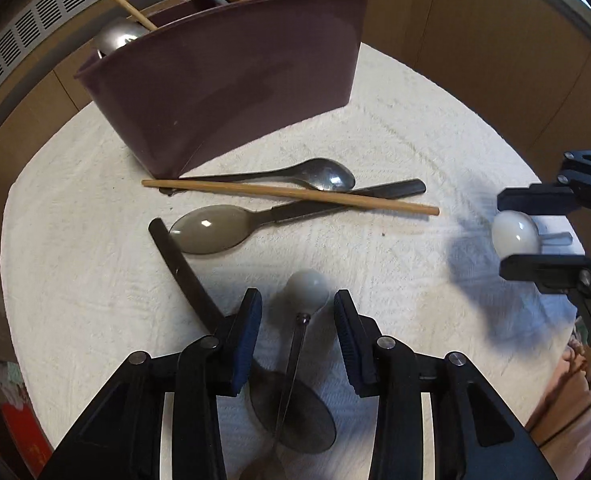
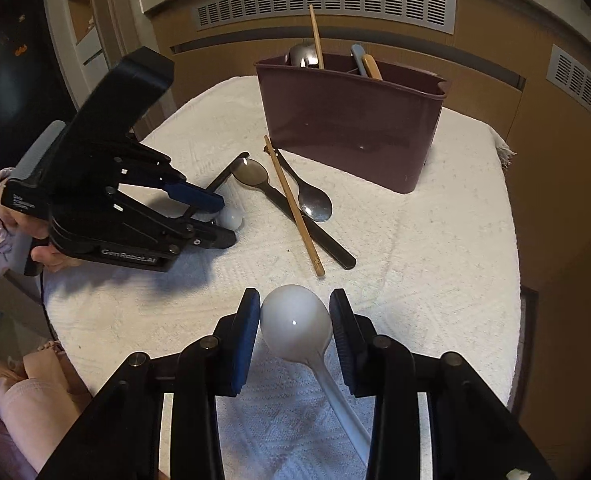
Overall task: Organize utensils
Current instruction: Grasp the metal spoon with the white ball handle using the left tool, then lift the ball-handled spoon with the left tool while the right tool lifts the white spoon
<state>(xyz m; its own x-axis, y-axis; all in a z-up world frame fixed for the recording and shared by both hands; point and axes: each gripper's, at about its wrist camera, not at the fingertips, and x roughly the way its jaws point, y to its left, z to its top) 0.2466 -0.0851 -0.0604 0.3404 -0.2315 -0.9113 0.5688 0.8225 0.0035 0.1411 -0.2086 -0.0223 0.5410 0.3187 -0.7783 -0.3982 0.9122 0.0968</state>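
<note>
My right gripper (image 2: 295,330) is closed on the bowl of a white spoon (image 2: 297,326); both pads touch the bowl's sides, and the handle trails back toward 5 o'clock under the gripper, above the white cloth (image 2: 435,280) covering the tabletop. My left gripper (image 1: 298,320) stands partly open over a grey-white spoon (image 1: 307,286); its pads sit either side of the thin handle without touching it, and the bowl lies just past the fingertips at 12 o'clock. Below that handle a smoky translucent spoon bowl (image 1: 295,416) rests on the cloth. In the left wrist view, a dark strip-like handle (image 1: 179,272) runs off toward 10 o'clock. Farther toward 12 o'clock lies a loose pile: a translucent brown spoon (image 1: 211,228), a wooden chopstick (image 1: 291,197) crossing its dark handle, and a metal spoon (image 1: 323,174) touching the chopstick. Behind them at 11 o'clock stands the maroon utensil holder (image 1: 231,76), upright, already holding a chopstick, a metal ladle-like bowl and two handles, in compartments I cannot distinguish.
</note>
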